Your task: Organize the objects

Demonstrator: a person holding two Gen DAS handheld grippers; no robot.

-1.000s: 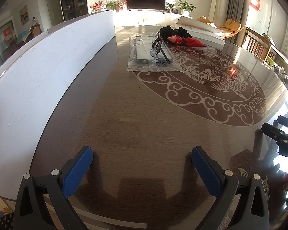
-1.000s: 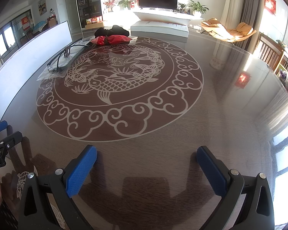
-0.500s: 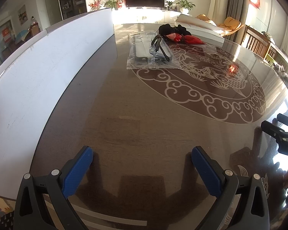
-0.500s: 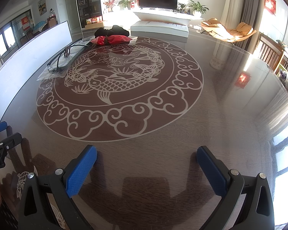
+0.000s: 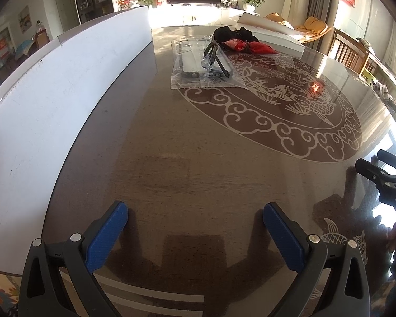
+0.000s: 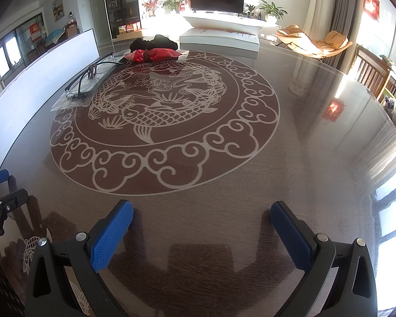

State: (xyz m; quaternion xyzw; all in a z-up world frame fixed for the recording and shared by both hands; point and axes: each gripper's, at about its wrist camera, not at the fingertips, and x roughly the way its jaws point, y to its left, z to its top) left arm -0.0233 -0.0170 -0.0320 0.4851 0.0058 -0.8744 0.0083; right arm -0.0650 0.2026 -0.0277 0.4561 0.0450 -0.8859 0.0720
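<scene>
Glasses [image 5: 211, 55] are lying on a clear bag [image 5: 206, 66] at the far side of the bench [image 5: 171, 145], with a red bundle [image 5: 250, 46] and black cloth [image 5: 224, 33] just behind them. A white board [image 5: 52, 100] is standing along the bench's left edge. Left gripper [image 5: 195, 225] is hovering over bare bench, fingers [image 5: 105, 240] wide apart, holding nothing. Right gripper [image 6: 202, 225] is hovering likewise, its fingers [image 6: 111, 237] spread and empty, well apart from the glasses [image 6: 92, 79].
</scene>
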